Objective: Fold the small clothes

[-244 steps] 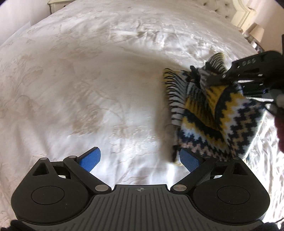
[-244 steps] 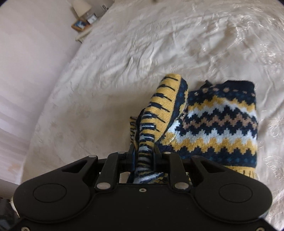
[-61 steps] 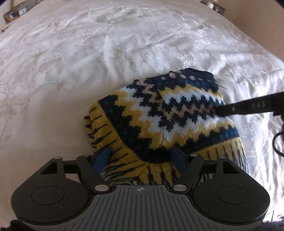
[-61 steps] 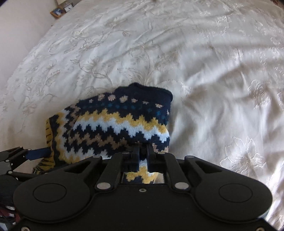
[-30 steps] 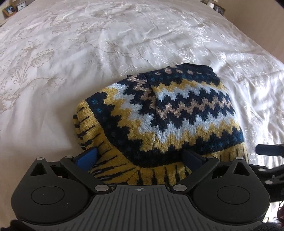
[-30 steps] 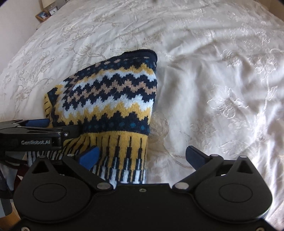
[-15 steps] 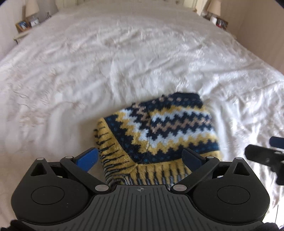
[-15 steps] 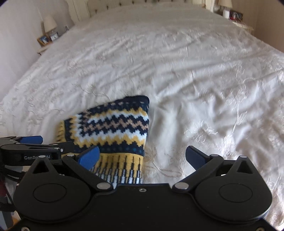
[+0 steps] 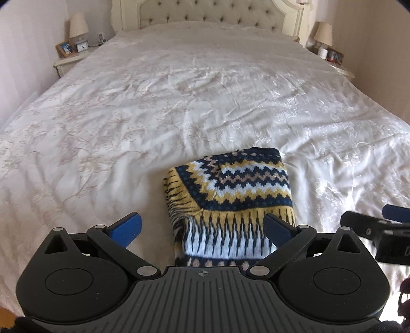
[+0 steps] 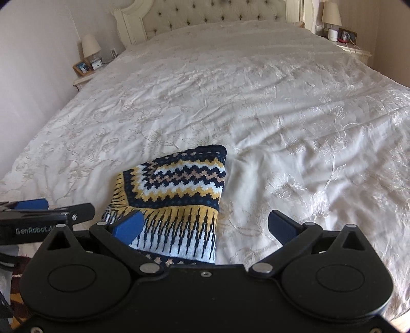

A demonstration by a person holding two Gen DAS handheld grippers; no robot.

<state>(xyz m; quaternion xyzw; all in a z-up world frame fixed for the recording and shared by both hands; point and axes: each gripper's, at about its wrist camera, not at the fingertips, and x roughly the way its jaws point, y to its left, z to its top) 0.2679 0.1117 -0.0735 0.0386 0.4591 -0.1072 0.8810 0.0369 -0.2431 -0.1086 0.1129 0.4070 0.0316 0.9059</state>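
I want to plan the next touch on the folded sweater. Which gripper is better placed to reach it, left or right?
Probably the left. The sweater lies between the open fingers of the left gripper, nearly centred. In the right gripper view it lies off to the left side, toward one finger.

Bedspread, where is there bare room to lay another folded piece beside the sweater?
Bare bedspread runs from the sweater up to the headboard, and to both sides of it. The crowded strip is the near edge, where the left gripper and right gripper hang, jaws open.
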